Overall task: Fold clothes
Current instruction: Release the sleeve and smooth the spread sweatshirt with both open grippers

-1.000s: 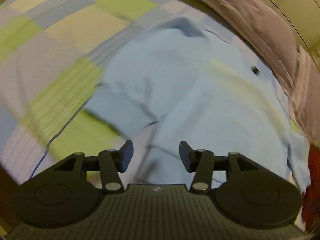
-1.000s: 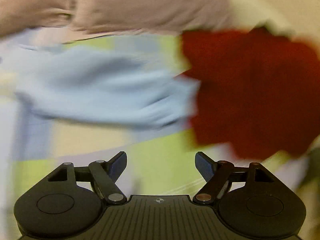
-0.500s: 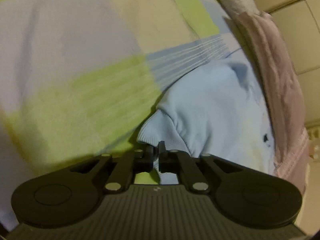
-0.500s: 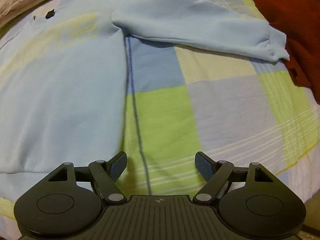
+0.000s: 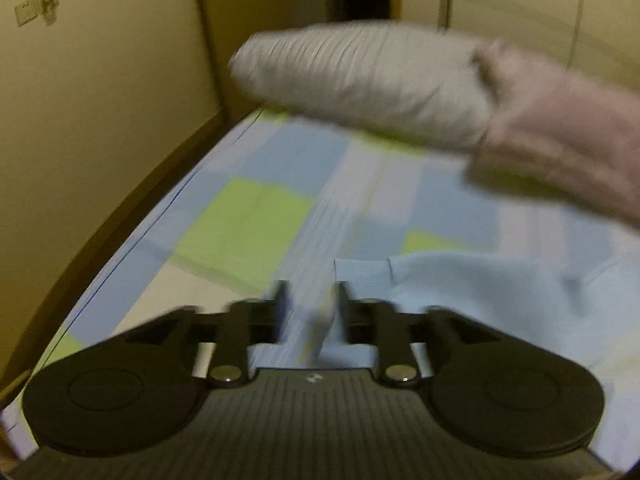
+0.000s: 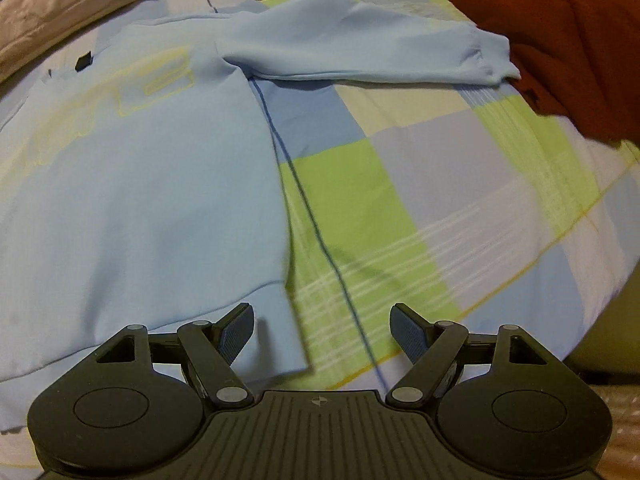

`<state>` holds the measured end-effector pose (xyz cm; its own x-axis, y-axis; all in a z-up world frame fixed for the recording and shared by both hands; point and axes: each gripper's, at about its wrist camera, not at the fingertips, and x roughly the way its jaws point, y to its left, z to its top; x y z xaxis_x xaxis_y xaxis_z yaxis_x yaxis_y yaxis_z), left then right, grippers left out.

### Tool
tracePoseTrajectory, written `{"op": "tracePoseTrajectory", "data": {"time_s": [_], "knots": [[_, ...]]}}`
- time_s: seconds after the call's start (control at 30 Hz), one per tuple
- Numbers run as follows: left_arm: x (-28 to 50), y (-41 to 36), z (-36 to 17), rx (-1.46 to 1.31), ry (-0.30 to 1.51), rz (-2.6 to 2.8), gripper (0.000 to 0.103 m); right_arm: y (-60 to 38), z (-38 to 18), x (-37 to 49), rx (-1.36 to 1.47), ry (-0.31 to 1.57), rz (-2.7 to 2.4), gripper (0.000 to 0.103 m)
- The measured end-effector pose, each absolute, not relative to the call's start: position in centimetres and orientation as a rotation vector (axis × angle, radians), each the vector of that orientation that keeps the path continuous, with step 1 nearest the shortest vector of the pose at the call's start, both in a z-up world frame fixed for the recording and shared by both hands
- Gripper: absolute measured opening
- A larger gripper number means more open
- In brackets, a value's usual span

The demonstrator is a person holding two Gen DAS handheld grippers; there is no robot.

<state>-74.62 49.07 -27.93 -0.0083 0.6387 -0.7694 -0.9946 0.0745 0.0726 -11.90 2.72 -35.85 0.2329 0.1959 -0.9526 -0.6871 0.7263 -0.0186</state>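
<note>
A light blue sweatshirt point(image 6: 140, 184) lies flat on the checked bed sheet point(image 6: 360, 200), with one sleeve point(image 6: 360, 56) stretched toward the right. My right gripper point(image 6: 322, 328) is open and empty, just above the sweatshirt's bottom right hem corner point(image 6: 276, 344). In the left wrist view the sweatshirt point(image 5: 500, 304) lies to the right, with a cuff edge point(image 5: 360, 272) just beyond the fingers. My left gripper point(image 5: 310, 304) is blurred, its fingers a small gap apart with pale cloth showing between them.
A dark red garment point(image 6: 560, 36) lies at the far right, touching the sleeve cuff. A grey pillow point(image 5: 360, 84) and pinkish bedding point(image 5: 560, 152) lie at the head of the bed. A wall point(image 5: 100, 100) and the wooden bed edge point(image 5: 120, 216) run along the left.
My left gripper, shut on the cuff half a second ago, has tilted up toward the pillow and its fingers now stand slightly apart. My right gripper moved closer to the hem corner.
</note>
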Motion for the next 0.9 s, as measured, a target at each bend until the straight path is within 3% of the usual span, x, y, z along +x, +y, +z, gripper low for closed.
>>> {"op": "tracePoseTrajectory", "data": {"time_s": [0.27, 0.43, 0.6, 0.67, 0.8, 0.83, 0.87, 0.9], "knots": [[-69.6, 35.1, -38.4, -1.171, 0.694, 1.021, 0.035, -1.0, -35.6, -10.8, -0.339, 1.223, 0.642, 0.078], [-63.1, 26.9, -41.2, -1.311, 0.652, 0.826, 0.05, -4.2, -36.3, -8.4, -0.063, 1.299, 0.695, 0.078], [-60.9, 23.9, -42.7, -1.356, 0.543, 0.885, 0.069, -6.4, -39.0, -6.5, 0.176, 1.383, 0.736, 0.078], [-60.1, 23.6, -42.8, -1.355, 0.515, 0.881, 0.069, -6.3, -40.3, -6.2, 0.228, 1.4, 0.753, 0.078], [-58.2, 23.5, -42.8, -1.314, 0.579, 0.8, 0.057, -5.5, -40.6, -6.0, 0.271, 1.389, 0.817, 0.078], [-57.7, 23.5, -42.8, -1.303, 0.596, 0.8, 0.057, -5.2, -40.5, -6.1, 0.262, 1.4, 0.847, 0.075], [-57.5, 23.5, -42.9, -1.299, 0.595, 0.812, 0.057, -4.9, -40.5, -6.2, 0.246, 1.411, 0.876, 0.062], [-57.4, 23.4, -43.1, -1.312, 0.581, 0.822, 0.057, -4.6, -40.4, -6.3, 0.229, 1.422, 0.904, 0.06]]}}
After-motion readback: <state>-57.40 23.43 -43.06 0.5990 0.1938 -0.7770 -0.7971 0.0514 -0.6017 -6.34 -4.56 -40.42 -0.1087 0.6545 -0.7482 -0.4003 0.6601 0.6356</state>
